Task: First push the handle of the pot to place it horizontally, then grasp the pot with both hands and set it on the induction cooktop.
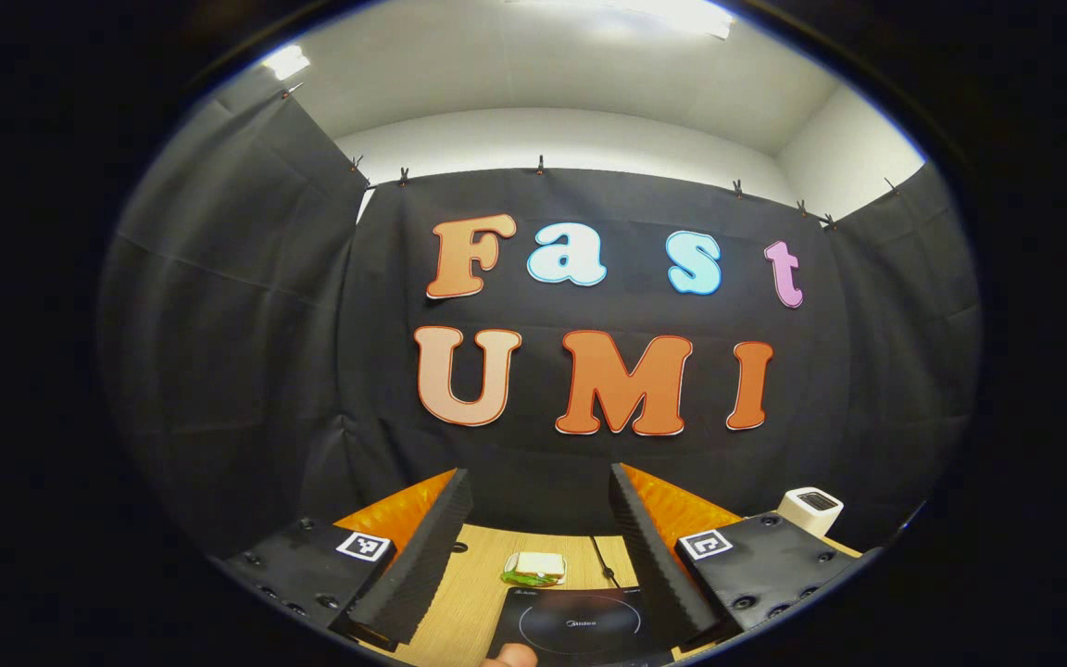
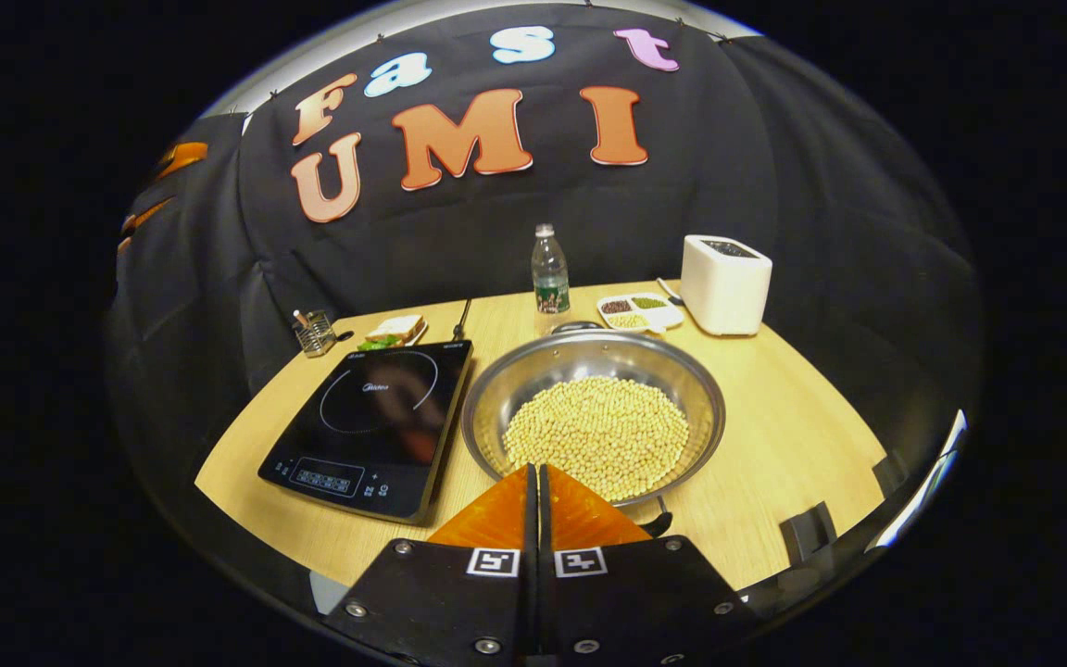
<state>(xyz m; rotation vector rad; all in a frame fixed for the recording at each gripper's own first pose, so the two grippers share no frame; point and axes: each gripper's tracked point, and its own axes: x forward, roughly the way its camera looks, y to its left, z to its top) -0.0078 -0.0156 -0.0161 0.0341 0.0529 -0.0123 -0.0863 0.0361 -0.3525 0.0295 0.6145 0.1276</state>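
A steel pot (image 2: 496,389) full of pale beans stands on the wooden table, just right of the black induction cooktop (image 2: 371,421). A small handle (image 2: 576,326) shows at the pot's far rim. Another dark handle piece (image 2: 659,521) sticks out at its near rim. My right gripper (image 2: 533,469) is shut with nothing between its fingers, its tips over the pot's near rim, beside that dark piece. In the left gripper view my left gripper (image 1: 538,472) is open wide and held high, pointing at the wall. The cooktop (image 1: 580,625) lies low between its fingers.
A water bottle (image 2: 549,273), a divided dish of grains (image 2: 637,313) and a white appliance (image 2: 726,283) stand behind the pot. A sandwich plate (image 2: 395,329) and a small wire cup (image 2: 314,332) sit behind the cooktop. A fingertip (image 1: 510,656) shows at the bottom edge.
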